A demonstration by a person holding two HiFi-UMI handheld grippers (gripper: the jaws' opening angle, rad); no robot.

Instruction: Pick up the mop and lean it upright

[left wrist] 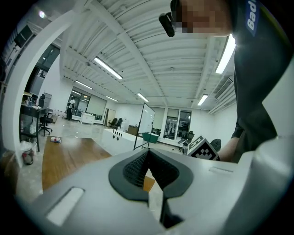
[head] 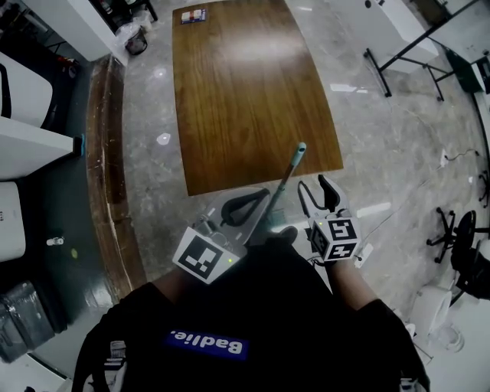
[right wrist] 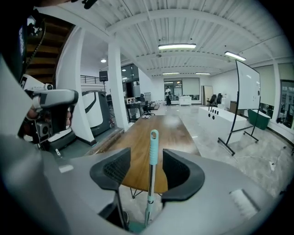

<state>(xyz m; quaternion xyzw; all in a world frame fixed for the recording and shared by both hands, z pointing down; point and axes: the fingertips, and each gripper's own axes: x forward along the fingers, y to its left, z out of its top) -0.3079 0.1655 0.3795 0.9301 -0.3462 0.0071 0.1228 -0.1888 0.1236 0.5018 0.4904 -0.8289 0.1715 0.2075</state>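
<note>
the right tongs [right wrist: 148,158] stand spread, with the one mop [right wrist: 152,165] upright between them and touching neither side. the left tongs [left wrist: 148,152] are pressed together on nothing, near the mop's pole. the pole's top shows at the near edge of the single wooden desk [head: 245,92]; whether it leans there is unclear. the mop's head is hidden below the tongs. one small box [head: 194,15] lies at the desk's far end.

One mop [head: 285,180], one wooden table [head: 245,92], two grippers: left gripper [head: 256,200], right gripper [head: 316,187].
</note>
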